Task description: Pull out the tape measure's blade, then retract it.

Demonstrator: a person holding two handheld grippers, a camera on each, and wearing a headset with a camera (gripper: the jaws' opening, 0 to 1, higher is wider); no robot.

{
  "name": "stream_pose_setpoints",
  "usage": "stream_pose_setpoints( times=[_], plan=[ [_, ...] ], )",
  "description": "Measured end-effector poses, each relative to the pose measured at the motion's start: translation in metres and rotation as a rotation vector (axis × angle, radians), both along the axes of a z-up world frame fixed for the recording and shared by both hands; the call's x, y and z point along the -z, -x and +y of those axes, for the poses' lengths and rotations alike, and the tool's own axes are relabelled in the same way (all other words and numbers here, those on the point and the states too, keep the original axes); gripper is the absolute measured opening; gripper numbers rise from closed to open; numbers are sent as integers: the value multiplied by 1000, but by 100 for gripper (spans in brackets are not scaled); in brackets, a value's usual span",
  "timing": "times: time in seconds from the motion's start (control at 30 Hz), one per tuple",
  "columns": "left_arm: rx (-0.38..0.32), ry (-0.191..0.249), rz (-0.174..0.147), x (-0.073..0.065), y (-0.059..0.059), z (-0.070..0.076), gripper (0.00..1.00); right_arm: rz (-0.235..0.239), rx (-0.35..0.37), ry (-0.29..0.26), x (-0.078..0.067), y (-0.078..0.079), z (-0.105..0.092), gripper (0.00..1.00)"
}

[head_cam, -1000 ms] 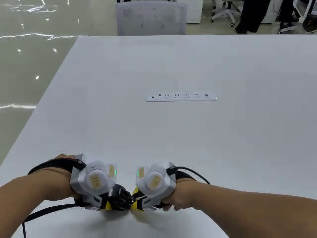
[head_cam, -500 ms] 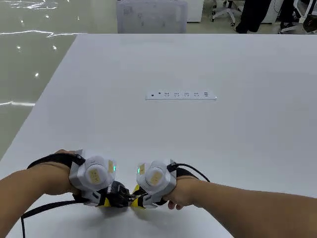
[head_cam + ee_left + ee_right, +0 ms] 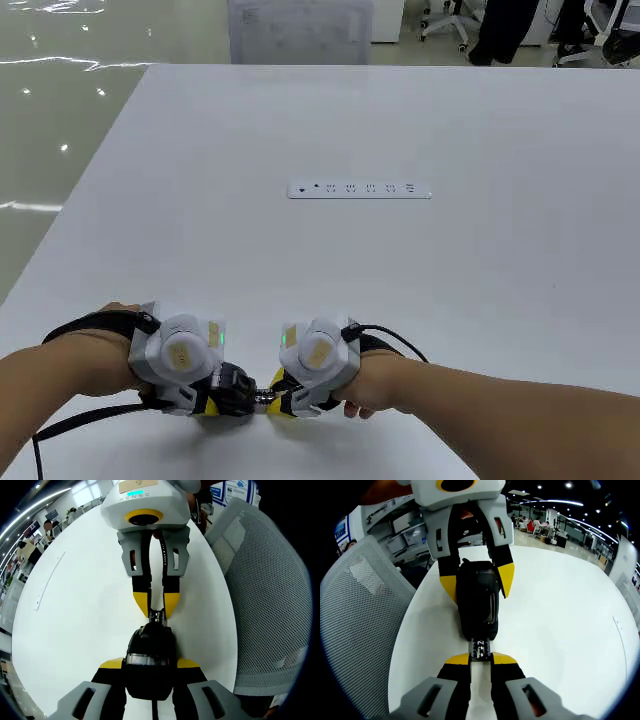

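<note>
Left gripper [image 3: 150,664] jaws clamp the black tape measure [image 3: 477,605]. Right gripper [image 3: 481,659] jaws pinch the blade [image 3: 480,648], a short length showing. White surface [image 3: 400,120] carries a power strip [image 3: 359,190]; mesh chair [image 3: 265,595] alongside.

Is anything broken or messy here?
No, nothing stands out. The left gripper holds the black tape measure, and the right gripper pinches the tip of its blade, which is barely out and straight. The power strip lies flat on the white table, and nothing is spilled.

Bright overhead light, fisheye-warped edges
</note>
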State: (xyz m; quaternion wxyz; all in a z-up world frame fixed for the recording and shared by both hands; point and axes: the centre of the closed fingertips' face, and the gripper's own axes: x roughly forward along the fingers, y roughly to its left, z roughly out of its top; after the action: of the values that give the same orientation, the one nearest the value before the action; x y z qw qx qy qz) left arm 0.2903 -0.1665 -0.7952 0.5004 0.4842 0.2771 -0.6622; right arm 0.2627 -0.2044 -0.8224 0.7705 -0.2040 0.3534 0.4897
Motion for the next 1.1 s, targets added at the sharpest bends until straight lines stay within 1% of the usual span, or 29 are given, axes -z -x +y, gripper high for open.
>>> stream_pose_setpoints(
  times=[0.17,0.33,0.67,1.1],
  plan=[
    [-3,13,13,-1,-1,0,32,-7,9,8,0,0,-1,12],
    [0,16,18,-1,0,0,32,-4,19,10,0,2,-3,12],
    [-4,15,15,-2,1,1,32,8,43,9,-1,6,-12,12],
    [-13,21,16,-3,2,1,32,6,48,19,-2,9,-20,12]
  ],
)
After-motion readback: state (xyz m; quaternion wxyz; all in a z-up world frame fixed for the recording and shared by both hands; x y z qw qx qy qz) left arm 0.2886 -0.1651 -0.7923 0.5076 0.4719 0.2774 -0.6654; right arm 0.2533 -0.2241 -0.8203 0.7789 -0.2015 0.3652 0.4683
